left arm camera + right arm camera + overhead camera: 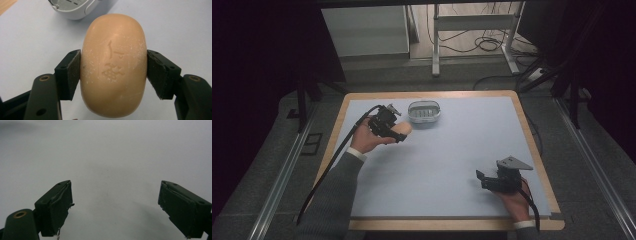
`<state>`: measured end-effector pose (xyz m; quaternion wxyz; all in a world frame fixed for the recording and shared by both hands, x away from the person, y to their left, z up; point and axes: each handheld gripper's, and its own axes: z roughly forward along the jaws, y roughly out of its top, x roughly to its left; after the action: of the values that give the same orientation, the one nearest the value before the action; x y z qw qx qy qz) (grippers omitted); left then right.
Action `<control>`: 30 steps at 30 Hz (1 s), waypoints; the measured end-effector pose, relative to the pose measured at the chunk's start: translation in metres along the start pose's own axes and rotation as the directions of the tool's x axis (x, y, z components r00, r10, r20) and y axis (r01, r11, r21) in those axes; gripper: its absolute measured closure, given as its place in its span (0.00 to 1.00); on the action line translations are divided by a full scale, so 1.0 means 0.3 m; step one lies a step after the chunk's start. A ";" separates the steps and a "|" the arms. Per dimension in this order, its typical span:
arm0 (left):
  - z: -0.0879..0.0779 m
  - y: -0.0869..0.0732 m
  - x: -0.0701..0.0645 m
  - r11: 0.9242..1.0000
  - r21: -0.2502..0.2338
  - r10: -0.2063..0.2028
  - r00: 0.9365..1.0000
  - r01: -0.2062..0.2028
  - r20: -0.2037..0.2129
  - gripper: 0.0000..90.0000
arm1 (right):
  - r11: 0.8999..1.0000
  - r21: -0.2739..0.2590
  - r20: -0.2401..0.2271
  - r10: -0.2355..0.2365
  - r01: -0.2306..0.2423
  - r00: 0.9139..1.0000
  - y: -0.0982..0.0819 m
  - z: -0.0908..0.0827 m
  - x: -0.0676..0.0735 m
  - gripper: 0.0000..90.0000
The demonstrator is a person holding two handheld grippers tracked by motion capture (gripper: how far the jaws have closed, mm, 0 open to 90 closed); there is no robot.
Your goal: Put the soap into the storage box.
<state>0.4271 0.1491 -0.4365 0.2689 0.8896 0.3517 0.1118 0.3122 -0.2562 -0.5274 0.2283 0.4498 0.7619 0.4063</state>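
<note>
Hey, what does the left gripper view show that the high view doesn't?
Left gripper view: the stamped mark on the soap and both pads pressing its sides. High view: the right gripper open at the table's near right, the person's hands and sleeves, the floor and desk legs beyond. Both: the left gripper holding the soap just short of the white soap dish.
</note>
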 end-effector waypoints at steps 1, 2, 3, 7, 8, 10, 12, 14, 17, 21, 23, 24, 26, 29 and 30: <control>0.000 0.005 0.001 1.000 0.000 0.001 1.000 -0.001 -0.001 0.36 | 1.000 0.001 0.000 0.000 0.000 1.000 0.000 0.000 0.000 0.14; 0.000 0.009 0.003 1.000 0.003 0.005 1.000 -0.005 -0.001 0.36 | 1.000 0.001 0.000 0.000 0.000 1.000 0.000 0.000 0.000 0.14; 0.002 0.014 0.003 1.000 0.000 0.003 1.000 -0.003 -0.003 0.36 | 1.000 0.001 0.000 0.000 0.000 1.000 0.000 0.000 0.000 0.14; 0.006 0.027 0.010 1.000 -0.002 0.000 1.000 0.000 0.001 0.36 | 1.000 0.001 0.000 0.000 0.000 1.000 0.000 0.000 0.000 0.14; 0.008 0.035 0.013 1.000 -0.002 0.004 1.000 -0.004 -0.001 0.36 | 1.000 0.000 0.000 0.000 0.000 1.000 0.000 0.000 0.000 0.14; 0.009 0.038 0.013 1.000 -0.003 0.001 1.000 -0.001 0.000 0.36 | 1.000 0.001 0.001 -0.001 0.001 1.000 0.000 0.000 0.001 0.14; 0.013 0.048 0.016 1.000 -0.002 0.002 1.000 -0.002 0.000 0.36 | 1.000 0.002 0.002 -0.001 0.001 1.000 0.000 0.000 0.001 0.14; 0.016 0.053 0.018 1.000 0.000 0.004 1.000 -0.004 0.000 0.36 | 1.000 0.002 0.003 -0.002 0.002 1.000 0.000 0.001 0.001 0.14; 0.018 0.057 0.020 1.000 -0.004 0.001 1.000 -0.001 0.002 0.36 | 1.000 0.002 0.003 -0.002 0.002 1.000 0.000 0.001 0.001 0.14; 0.026 0.061 0.031 1.000 -0.003 -0.003 1.000 0.003 0.005 0.36 | 1.000 0.002 0.003 -0.003 0.003 1.000 0.000 0.001 0.001 0.14; 0.031 0.064 0.034 1.000 0.003 -0.001 1.000 0.001 -0.001 0.36 | 1.000 0.003 0.002 -0.002 0.002 1.000 0.000 0.001 0.001 0.14; 0.034 0.069 0.036 1.000 0.003 -0.005 1.000 0.005 0.002 0.36 | 1.000 0.003 0.003 0.000 0.000 1.000 0.000 0.001 0.000 0.14; 0.036 0.072 0.038 1.000 -0.004 -0.008 1.000 0.008 0.007 0.36 | 1.000 0.003 0.003 0.001 -0.001 1.000 0.000 0.001 0.000 0.14; 0.039 0.083 0.044 1.000 0.005 0.003 1.000 -0.003 -0.001 0.36 | 1.000 0.003 0.002 0.003 -0.003 1.000 0.000 0.001 0.000 0.14; 0.042 0.087 0.045 1.000 0.001 -0.002 1.000 0.002 0.000 0.36 | 1.000 0.002 0.002 0.004 -0.004 1.000 0.000 0.001 0.000 0.14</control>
<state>0.4565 0.1373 -0.4322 0.2684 0.8894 0.3528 0.1113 0.3124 -0.2562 -0.5276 0.2280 0.4519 0.7613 0.4053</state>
